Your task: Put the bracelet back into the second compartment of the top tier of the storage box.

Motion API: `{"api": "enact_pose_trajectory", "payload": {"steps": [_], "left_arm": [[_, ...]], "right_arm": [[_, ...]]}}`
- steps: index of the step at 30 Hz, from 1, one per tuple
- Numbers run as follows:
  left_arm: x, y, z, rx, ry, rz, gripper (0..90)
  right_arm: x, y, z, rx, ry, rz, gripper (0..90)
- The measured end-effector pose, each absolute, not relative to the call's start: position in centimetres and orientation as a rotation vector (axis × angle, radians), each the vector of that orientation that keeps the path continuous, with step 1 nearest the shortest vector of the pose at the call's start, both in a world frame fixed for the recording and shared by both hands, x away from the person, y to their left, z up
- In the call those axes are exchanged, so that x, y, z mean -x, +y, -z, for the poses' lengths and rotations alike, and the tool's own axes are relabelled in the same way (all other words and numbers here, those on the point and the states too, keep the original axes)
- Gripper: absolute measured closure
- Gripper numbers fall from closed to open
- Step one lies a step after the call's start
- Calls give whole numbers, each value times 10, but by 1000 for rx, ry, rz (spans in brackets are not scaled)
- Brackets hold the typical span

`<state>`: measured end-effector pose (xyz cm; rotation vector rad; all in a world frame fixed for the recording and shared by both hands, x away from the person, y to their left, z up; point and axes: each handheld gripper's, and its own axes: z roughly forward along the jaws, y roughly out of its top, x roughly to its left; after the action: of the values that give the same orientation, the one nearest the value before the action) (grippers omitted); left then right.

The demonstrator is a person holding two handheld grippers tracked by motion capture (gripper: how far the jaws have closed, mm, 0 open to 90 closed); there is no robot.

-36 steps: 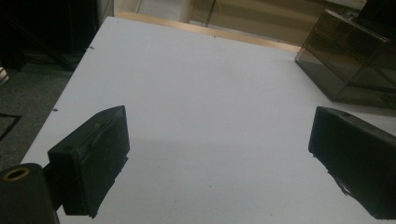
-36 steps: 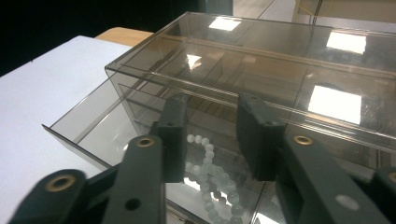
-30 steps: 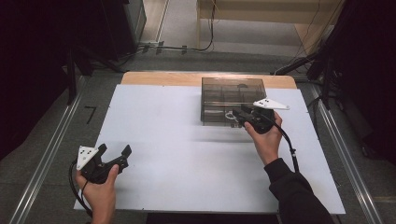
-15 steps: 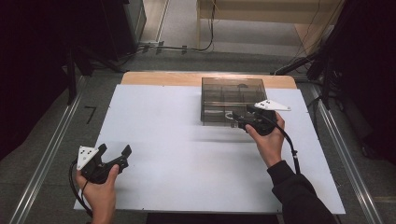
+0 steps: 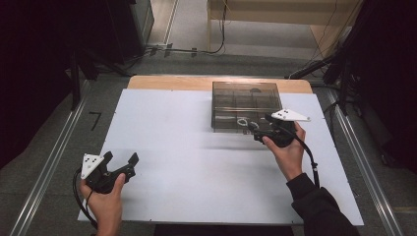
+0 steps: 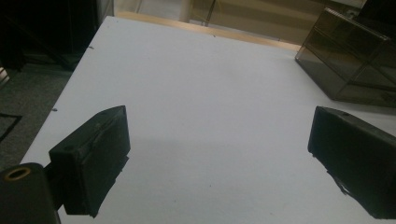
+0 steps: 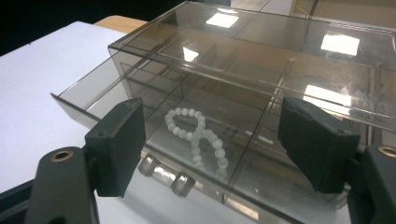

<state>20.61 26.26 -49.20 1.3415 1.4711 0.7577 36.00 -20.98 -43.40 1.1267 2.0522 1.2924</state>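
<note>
In the right gripper view the smoky box [image 7: 261, 70] runs off the right edge; its bead string [image 7: 198, 137] (blurred through the wall) sits in a compartment I cannot place.

**Around the white work surface**

A flat white board [image 5: 196, 162] covers most of the table, and a strip of light wooden tabletop [image 5: 167, 82] shows along its far edge. Grey metal rails [image 5: 46, 172] run along both sides of the table, over grey carpeted floor [image 5: 103, 105]. A small black angle mark [image 5: 96, 118] lies on the floor left of the board. Beyond the table, black cables [image 5: 196, 50] trail across the floor near a pale wooden piece of furniture [image 5: 280, 12] at the back. Dark equipment [image 5: 74, 34] stands at the far left, and more dark shapes [image 5: 383, 73] stand at the right, too dim to make out.
</note>
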Motion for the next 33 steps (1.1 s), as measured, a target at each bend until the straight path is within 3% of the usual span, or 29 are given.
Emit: {"api": "enact_pose_trajectory", "payload": {"steps": [33], "left_arm": [[-206, 261, 492, -1341, 1468, -755, 59]], "right_arm": [[-337, -267, 442, -1215, 1998, -1232, 184]]}}
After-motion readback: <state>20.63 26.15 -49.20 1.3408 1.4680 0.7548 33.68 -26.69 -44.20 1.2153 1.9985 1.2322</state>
